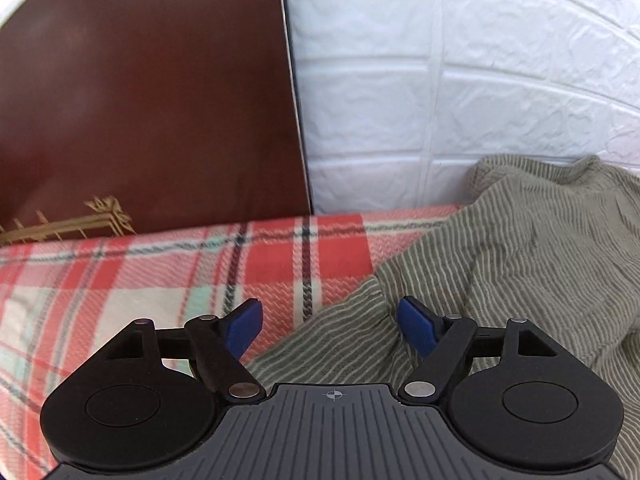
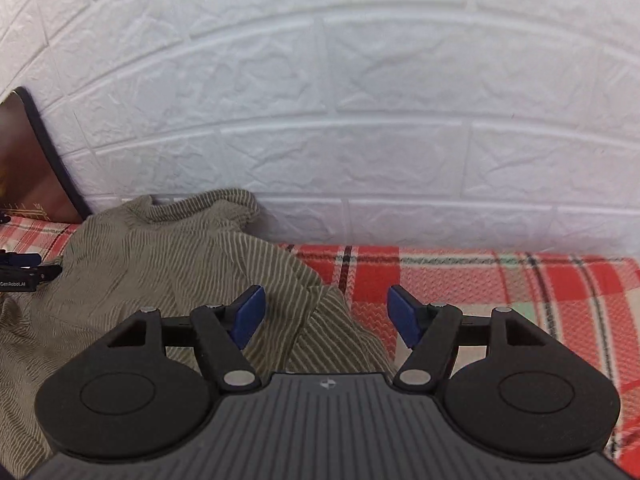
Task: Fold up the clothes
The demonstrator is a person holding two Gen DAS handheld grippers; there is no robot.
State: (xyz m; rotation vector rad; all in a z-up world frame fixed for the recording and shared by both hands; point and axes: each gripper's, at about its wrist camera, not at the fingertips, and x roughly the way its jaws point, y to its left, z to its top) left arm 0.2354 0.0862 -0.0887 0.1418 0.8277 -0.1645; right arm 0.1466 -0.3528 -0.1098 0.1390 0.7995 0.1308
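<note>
An olive-green garment with thin white stripes (image 1: pixel 512 248) lies rumpled on a red plaid blanket (image 1: pixel 140 280), its far end bunched against the wall. My left gripper (image 1: pixel 329 326) is open above the garment's left edge, blue pads apart, nothing between them. In the right wrist view the same garment (image 2: pixel 168 264) spreads to the left. My right gripper (image 2: pixel 326 316) is open over the garment's right edge, where a fold of cloth lies under the gap, not pinched. The left gripper's tip (image 2: pixel 24 268) shows at the left border.
A white brick-pattern wall (image 2: pixel 360 120) stands right behind the bed. A dark brown headboard (image 1: pixel 140 100) with gold ornament rises at the left. Bare plaid blanket (image 2: pixel 520 300) stretches to the right of the garment.
</note>
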